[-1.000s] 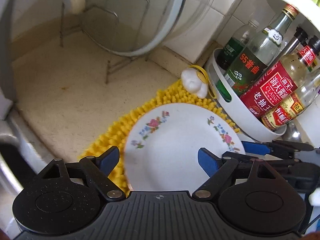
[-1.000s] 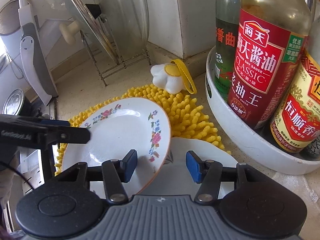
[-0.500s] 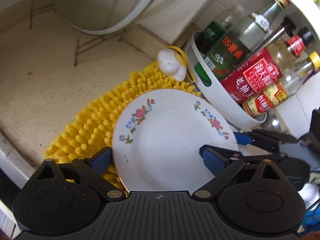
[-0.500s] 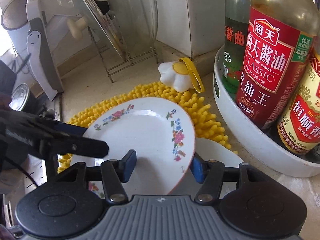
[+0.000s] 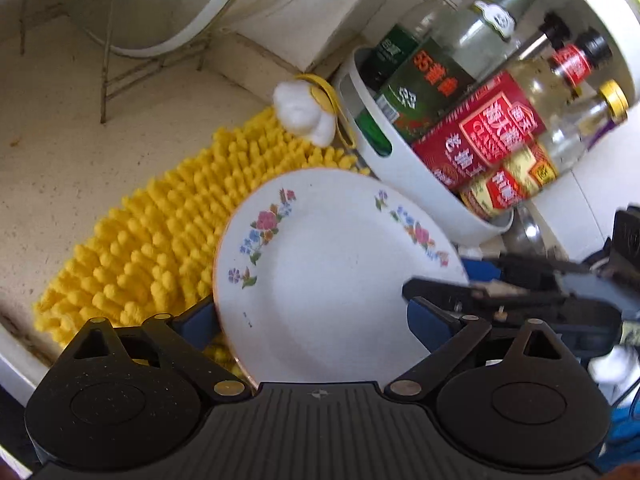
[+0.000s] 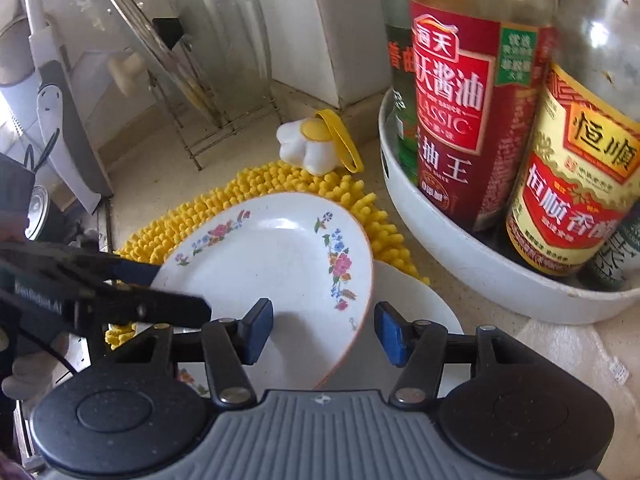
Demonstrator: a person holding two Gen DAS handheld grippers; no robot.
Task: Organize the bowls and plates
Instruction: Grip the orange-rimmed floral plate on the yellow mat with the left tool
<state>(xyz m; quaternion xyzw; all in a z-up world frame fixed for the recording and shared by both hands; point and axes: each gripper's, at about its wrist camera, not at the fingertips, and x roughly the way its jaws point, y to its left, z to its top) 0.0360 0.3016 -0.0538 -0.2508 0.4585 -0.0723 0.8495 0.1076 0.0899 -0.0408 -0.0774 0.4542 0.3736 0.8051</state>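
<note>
plate (image 5: 332, 264): we see it tilted, floral rim, over the yellow mat (image 5: 160, 236), beside the bottle tray (image 5: 404, 168)
left gripper (image 5: 312, 320): jaws wide apart either side of the plate; contact we cannot tell
right gripper (image 6: 322, 330): jaws apart, plate's right edge between them
second plate (image 6: 416, 300): flat under the first, near the tray

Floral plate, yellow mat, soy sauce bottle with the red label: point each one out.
floral plate (image 6: 276, 264): right wrist view, on its white centre.
yellow mat (image 5: 160, 240): left wrist view, on the bare tufts left of the plate.
soy sauce bottle (image 6: 456, 108): right wrist view, on its red label.
</note>
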